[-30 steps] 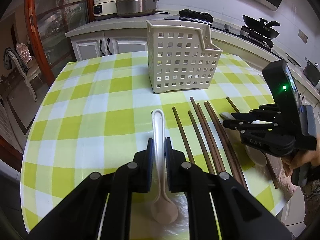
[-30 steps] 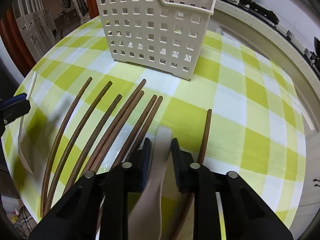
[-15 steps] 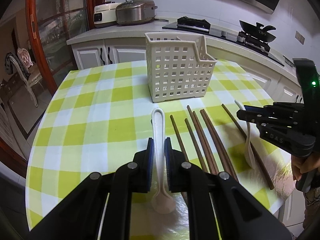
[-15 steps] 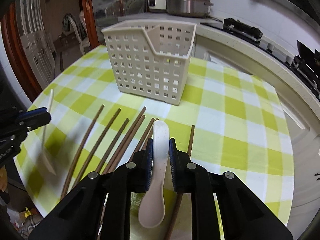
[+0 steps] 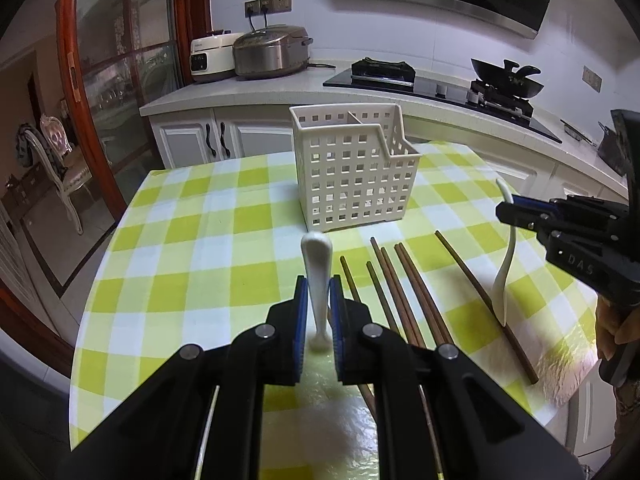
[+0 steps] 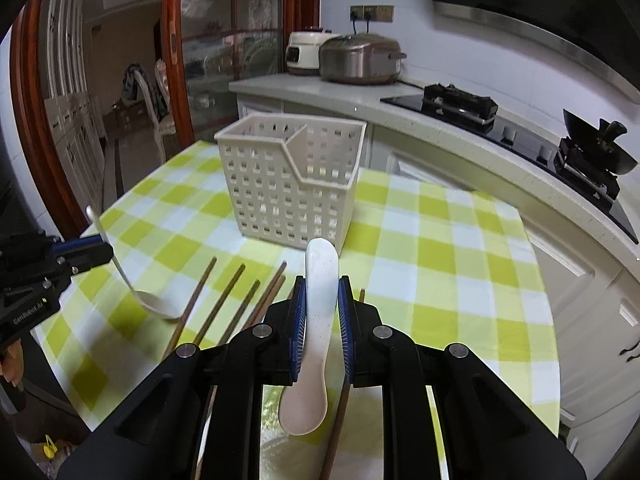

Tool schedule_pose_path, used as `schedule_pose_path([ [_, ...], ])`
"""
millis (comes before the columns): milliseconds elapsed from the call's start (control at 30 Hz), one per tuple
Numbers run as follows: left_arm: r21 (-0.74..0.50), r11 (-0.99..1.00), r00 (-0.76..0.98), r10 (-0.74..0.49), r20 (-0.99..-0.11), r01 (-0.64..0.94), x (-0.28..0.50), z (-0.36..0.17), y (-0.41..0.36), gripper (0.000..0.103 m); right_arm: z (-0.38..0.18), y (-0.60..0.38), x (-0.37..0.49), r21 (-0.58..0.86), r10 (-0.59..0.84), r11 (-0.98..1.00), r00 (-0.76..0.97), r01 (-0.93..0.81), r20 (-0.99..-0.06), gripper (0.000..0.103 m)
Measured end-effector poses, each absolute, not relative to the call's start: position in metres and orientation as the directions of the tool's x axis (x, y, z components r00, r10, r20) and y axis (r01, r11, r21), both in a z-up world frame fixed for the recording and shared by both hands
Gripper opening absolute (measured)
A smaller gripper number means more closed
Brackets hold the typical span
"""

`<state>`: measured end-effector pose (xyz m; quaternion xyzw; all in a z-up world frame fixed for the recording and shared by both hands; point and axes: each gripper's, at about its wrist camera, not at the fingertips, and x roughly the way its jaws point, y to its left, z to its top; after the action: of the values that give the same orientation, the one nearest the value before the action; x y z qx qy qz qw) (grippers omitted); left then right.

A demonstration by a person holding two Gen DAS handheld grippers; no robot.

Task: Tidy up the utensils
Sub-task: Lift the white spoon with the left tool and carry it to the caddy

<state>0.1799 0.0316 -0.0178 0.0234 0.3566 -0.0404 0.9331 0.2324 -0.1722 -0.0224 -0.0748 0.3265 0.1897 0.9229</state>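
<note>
Above the checked table (image 5: 192, 240) | left gripper (image 5: 318, 300) clamped on a white spoon (image 5: 318, 280), handle pointing far | right gripper (image 6: 322, 304) clamped on another spoon (image 6: 316, 320) | chopsticks (image 5: 404, 284) lying between | empty basket (image 5: 352, 176) at far side

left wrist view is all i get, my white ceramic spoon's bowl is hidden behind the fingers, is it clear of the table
Observer: Yes. In the right wrist view your white ceramic spoon hangs from the left gripper, bowl above the checked yellow-green tablecloth.
Operator: is the other gripper's hold on its spoon solid
Observer: The right gripper pinches the second white spoon mid-handle, bowl hanging toward the camera.
Operator: basket empty
Observer: Both compartments of the white perforated plastic basket look empty, as far as its openings show.
</note>
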Motion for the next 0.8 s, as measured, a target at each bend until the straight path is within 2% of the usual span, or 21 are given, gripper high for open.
schedule_pose_path([
  [200, 0.013, 0.996, 0.757, -0.062, -0.651, 0.093, 0.186, -0.007, 0.033, 0.011, -0.020, -0.172, 0.241, 0.003, 0.307, 0.922, 0.725, -0.387, -0.617, 0.016],
  [367, 0.031, 0.992, 0.767, -0.073, -0.638, 0.120, 0.193, 0.013, 0.028, 0.011, -0.004, -0.174, 0.250, 0.022, 0.319, 0.928, 0.760, -0.373, -0.566, 0.016],
  [800, 0.100, 0.981, 0.834, -0.088, -0.544, 0.168, 0.245, 0.131, 0.014, 0.011, 0.056, -0.159, 0.320, 0.053, 0.327, 0.940, 0.850, -0.336, -0.413, 0.016],
])
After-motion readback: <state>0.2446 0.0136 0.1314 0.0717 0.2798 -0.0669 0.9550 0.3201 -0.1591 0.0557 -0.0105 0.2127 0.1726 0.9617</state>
